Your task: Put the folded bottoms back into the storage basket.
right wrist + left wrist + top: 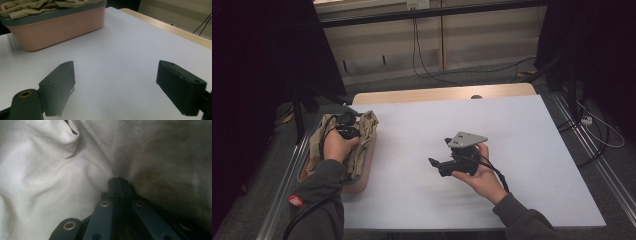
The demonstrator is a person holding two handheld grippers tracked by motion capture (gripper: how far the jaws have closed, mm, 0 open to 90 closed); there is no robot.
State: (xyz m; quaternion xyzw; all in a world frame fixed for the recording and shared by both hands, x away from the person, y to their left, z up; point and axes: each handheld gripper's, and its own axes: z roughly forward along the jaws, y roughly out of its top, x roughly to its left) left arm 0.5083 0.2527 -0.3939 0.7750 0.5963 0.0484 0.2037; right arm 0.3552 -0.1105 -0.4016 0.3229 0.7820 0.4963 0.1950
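Note:
A crumpled khaki cloth (pixel 364 131) fills a pink basket (pixel 360 181) at the table's left edge. My left gripper (pixel 346 121) is pushed down into that cloth. In the left gripper view its jaws (pixel 119 185) meet at the tip, shut on a fold of the pale fabric (pixel 50 182), whose creases run toward them. My right gripper (pixel 439 151) hovers over the middle of the white table (pixel 522 125), pointing left toward the basket. Its jaws stand wide open (pixel 116 67) with nothing between them. The basket (pixel 62 27) and the cloth (pixel 37 6) lie beyond.
A wooden strip (pixel 442 93) borders the table's far edge. Cables (pixel 432 70) trail on the floor behind, and a dark stand (pixel 299 107) rises at the left. White tabletop (pixel 120 45) stretches between the right gripper and the basket.

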